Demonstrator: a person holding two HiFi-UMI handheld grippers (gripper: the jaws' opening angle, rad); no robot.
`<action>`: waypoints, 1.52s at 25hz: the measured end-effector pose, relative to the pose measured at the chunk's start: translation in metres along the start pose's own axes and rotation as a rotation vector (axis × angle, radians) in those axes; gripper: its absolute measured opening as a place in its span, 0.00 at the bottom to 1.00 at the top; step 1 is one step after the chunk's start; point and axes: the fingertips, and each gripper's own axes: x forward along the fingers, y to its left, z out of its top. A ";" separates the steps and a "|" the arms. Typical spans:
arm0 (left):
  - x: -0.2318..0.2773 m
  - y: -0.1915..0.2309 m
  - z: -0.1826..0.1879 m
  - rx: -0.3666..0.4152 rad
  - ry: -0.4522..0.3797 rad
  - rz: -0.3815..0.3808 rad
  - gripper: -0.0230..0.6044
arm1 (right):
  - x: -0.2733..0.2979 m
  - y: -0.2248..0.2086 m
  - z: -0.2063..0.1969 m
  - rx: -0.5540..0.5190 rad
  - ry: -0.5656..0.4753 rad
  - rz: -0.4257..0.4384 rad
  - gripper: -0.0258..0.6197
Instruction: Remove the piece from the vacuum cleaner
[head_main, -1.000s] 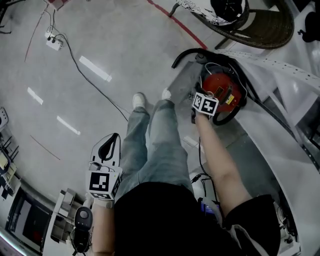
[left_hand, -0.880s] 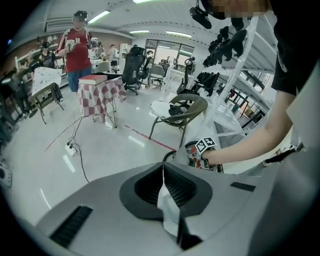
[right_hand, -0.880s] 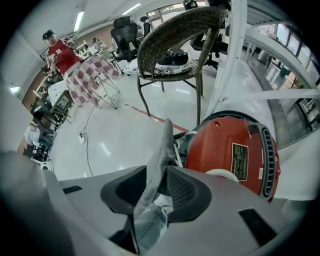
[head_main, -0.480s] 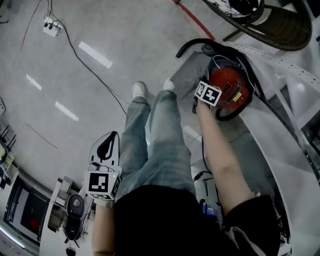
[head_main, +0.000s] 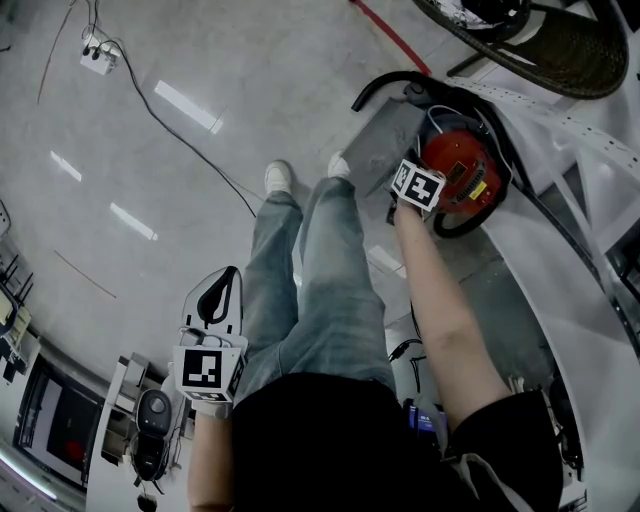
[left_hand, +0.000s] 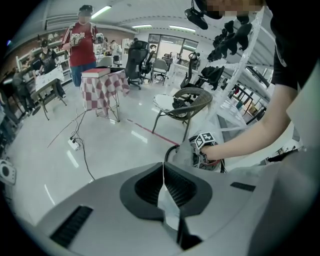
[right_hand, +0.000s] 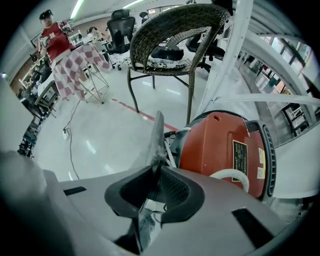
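Red vacuum cleaner (head_main: 462, 168); red-white checked tablecloth (left_hand: 102, 89)

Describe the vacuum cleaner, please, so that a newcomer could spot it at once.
Find the wicker chair at the head view's top right. Just below it, beside the white rack, sits the vacuum cleaner. It is the only round red thing there, ringed by a black hose.

The left hand-held gripper (left_hand: 163, 165) holds its jaws together (nothing between them) above the floor (left_hand: 107, 145), a wicker chair (left_hand: 184, 102) far off, a red-shirted person (left_hand: 80, 45) far left.
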 end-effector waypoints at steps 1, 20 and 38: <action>0.000 0.001 -0.001 -0.002 0.003 -0.001 0.07 | 0.000 0.000 0.000 -0.001 -0.006 0.002 0.16; 0.004 0.018 -0.021 -0.043 0.048 -0.024 0.07 | 0.018 0.010 -0.002 -0.022 0.037 -0.017 0.15; 0.002 0.030 -0.033 -0.051 0.060 -0.039 0.07 | 0.010 0.012 0.000 -0.104 0.011 -0.114 0.13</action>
